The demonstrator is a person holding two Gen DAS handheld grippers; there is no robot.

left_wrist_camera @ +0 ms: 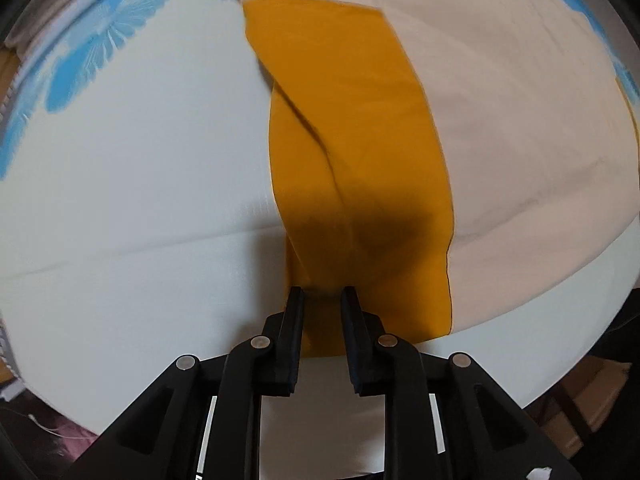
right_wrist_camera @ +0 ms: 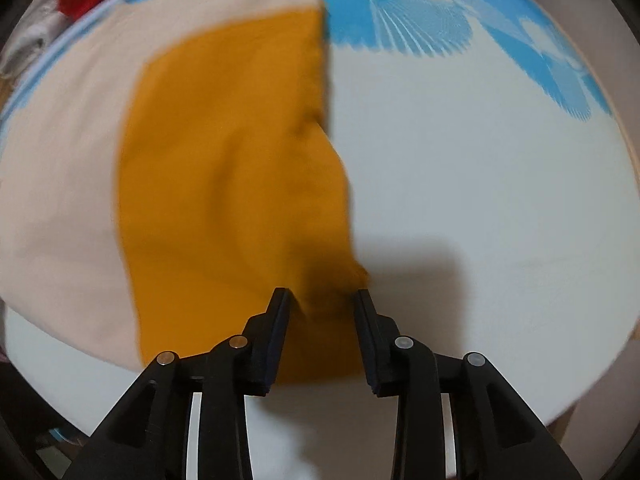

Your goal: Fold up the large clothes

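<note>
Left gripper [left_wrist_camera: 322, 289] and right gripper [right_wrist_camera: 322, 291] both have jaws apart, pads clear of the mustard cloth [left_wrist_camera: 352, 152] lying between them, which lies partly on beige cloth [left_wrist_camera: 520, 120] on the white sheet [left_wrist_camera: 140, 200].

Matt mustard cloth [left_wrist_camera: 360, 140], smooth beige fabric [left_wrist_camera: 520, 120], matt black plastic gripper [left_wrist_camera: 322, 292] (metal rivets)

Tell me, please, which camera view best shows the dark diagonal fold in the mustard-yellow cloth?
The left wrist view: the dark diagonal fold runs sharply down the mustard-yellow cloth. The right wrist view shows that cloth blurred, with only soft creases.
</note>
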